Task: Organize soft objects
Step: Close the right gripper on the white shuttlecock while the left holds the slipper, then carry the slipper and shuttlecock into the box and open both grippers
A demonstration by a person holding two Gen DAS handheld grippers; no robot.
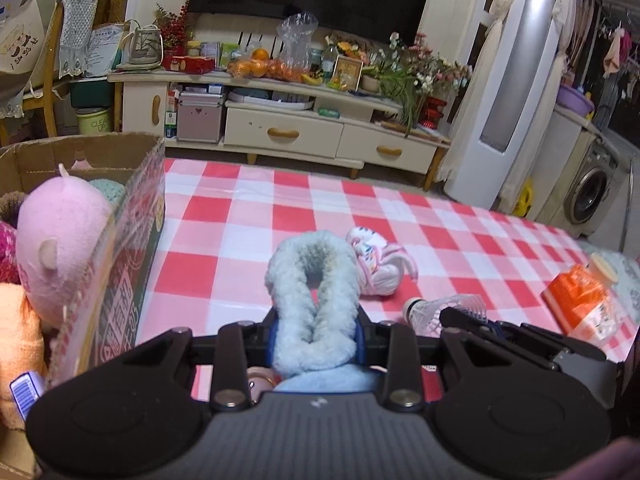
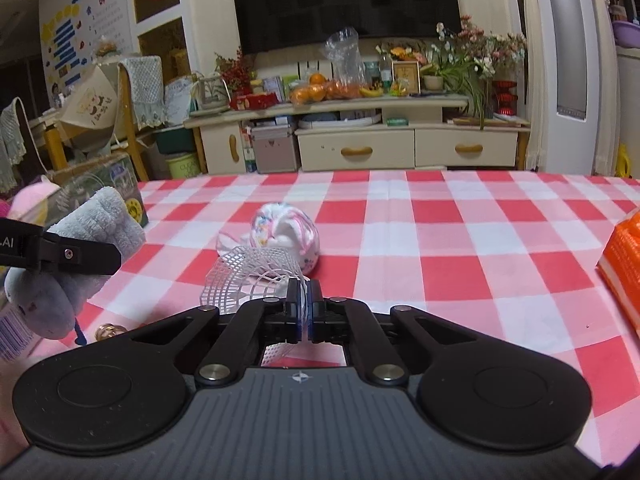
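Two-handed sorting of soft items into a cardboard box (image 1: 132, 200) at the table's left side. The left gripper (image 1: 316, 336) is clamped narrowly on a fluffy pale-blue sock (image 1: 312, 280), folded into a loop and held clear of the checked tablecloth (image 1: 440, 232); the step in hand appears to be carrying it to the box, which already holds a pink plush toy (image 1: 60, 248) and an orange plush (image 1: 16, 344). The next move calls for swinging left and clearing the box's near wall before the jaws part. The right gripper (image 2: 304, 312) is closed flat on the white mesh skirt of a plastic shuttlecock (image 2: 256, 276) (hardly a soft item, so its destination is uncertain). A rolled patterned sock (image 2: 286, 232) lies on the cloth just beyond the shuttlecock, not yet collected. An orange packet (image 1: 580, 300) rests near the right edge, well apart. The two grippers work close together, so their paths could cross.
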